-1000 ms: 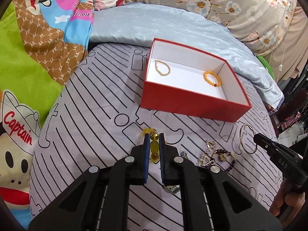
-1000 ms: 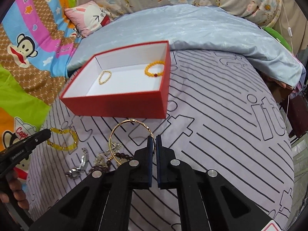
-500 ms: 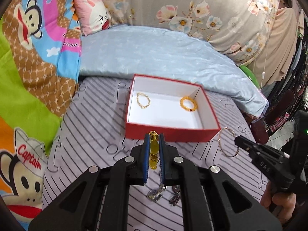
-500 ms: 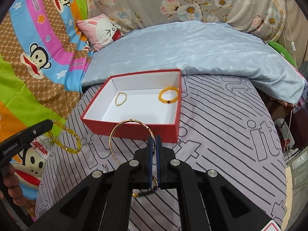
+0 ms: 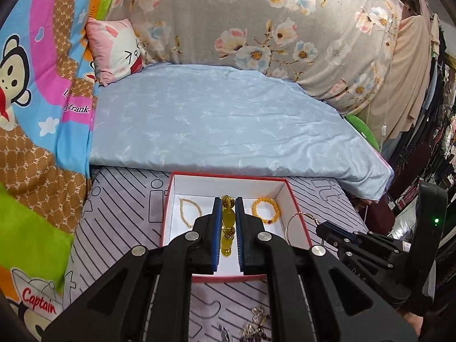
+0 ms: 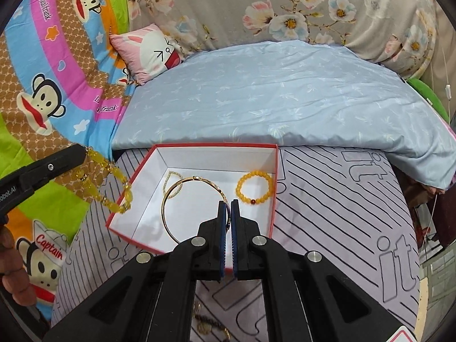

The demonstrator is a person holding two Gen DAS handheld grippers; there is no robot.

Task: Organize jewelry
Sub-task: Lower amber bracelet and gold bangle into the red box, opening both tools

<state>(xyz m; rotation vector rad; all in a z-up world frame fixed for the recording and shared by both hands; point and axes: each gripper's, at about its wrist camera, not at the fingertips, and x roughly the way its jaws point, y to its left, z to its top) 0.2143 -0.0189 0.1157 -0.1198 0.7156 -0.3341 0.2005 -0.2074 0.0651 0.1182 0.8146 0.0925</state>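
Observation:
A red box [image 5: 299,213] [image 6: 273,199] with a white inside lies open on the striped bed cover. In it rest a thin gold bead bracelet [image 5: 186,211] [image 6: 171,183] and an orange bead bracelet [image 5: 266,209] [image 6: 255,186]. My left gripper [image 5: 228,202] is shut on a yellow bead bracelet [image 5: 227,228] [image 6: 109,183] and hangs over the box. My right gripper [image 6: 228,203] is shut on a gold bangle [image 6: 182,199] [image 5: 297,223], also above the box.
Loose dark and silver jewelry [image 5: 253,325] [image 6: 211,325] lies on the striped cover nearest me. A pale blue quilt [image 5: 228,119] sits behind the box, with a pink pillow [image 5: 114,48] and floral bedding beyond. A hand [image 6: 14,270] holds the left gripper.
Both grippers have risen off the bed cover with their bracelets and moved forward to hang over the red box. The loose jewelry pile has dropped to the bottom edge of both views.

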